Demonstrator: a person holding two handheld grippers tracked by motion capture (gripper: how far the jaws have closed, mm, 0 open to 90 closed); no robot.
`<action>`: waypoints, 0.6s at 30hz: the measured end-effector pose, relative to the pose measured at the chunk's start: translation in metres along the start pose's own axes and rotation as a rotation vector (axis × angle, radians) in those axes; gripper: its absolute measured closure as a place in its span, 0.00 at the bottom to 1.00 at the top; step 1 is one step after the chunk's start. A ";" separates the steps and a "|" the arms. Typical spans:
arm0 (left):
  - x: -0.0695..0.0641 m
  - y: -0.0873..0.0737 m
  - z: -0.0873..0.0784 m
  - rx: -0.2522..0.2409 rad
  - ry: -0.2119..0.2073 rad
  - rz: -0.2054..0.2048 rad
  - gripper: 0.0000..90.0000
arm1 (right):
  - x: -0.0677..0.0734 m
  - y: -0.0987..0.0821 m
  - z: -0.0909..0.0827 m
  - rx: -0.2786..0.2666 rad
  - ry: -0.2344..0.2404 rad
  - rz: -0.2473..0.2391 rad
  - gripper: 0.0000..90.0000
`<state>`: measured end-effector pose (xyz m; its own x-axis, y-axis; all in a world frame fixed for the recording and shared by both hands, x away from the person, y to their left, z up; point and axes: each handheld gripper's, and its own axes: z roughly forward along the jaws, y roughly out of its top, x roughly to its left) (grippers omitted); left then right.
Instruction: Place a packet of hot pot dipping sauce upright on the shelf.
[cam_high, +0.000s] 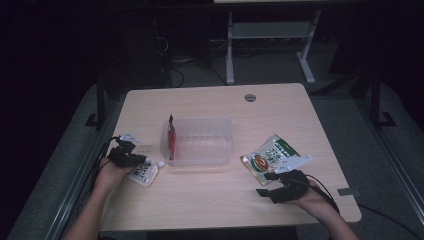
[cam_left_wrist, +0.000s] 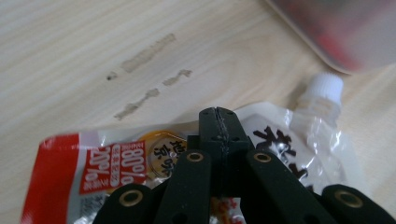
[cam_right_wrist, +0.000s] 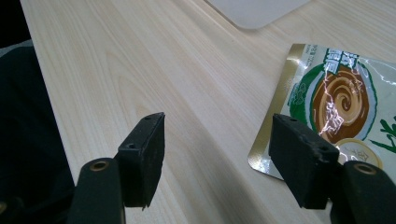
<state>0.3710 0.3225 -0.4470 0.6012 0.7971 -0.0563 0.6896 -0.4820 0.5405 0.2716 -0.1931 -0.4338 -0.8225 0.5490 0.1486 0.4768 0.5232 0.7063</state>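
Observation:
A white spouted pouch (cam_high: 145, 174) with red print lies flat at the table's left. My left gripper (cam_high: 141, 162) is over it with its jaws pressed together. In the left gripper view the shut left gripper (cam_left_wrist: 219, 116) sits above the pouch (cam_left_wrist: 116, 158), whose white cap (cam_left_wrist: 324, 88) points towards the container. A green and white snack packet (cam_high: 272, 155) lies at the right. My right gripper (cam_high: 267, 184) stands open just in front of it. In the right gripper view the right gripper (cam_right_wrist: 219, 140) holds nothing, and its right-hand jaw hangs over the corner of the packet (cam_right_wrist: 336, 102).
A clear plastic container (cam_high: 200, 120) stands in the middle of the wooden table (cam_high: 210, 205), with a red packet (cam_high: 171, 140) upright against its left wall. A round grommet (cam_high: 250, 97) sits near the far edge. Desk legs and cables lie on the floor beyond.

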 end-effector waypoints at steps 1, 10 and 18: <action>-0.001 0.000 0.000 0.001 0.002 0.003 1.00 | 0.000 0.000 0.000 -0.001 0.001 0.001 0.39; 0.005 0.000 -0.016 -0.064 0.023 -0.004 1.00 | -0.001 0.000 -0.001 -0.005 -0.003 0.002 0.39; 0.049 -0.013 -0.039 -0.132 0.175 -0.109 1.00 | -0.001 0.000 0.002 0.005 0.001 -0.003 0.39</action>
<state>0.3758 0.3821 -0.4242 0.4391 0.8982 0.0198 0.6810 -0.3471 0.6449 0.2727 -0.1923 -0.4350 -0.8244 0.5466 0.1469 0.4755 0.5280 0.7036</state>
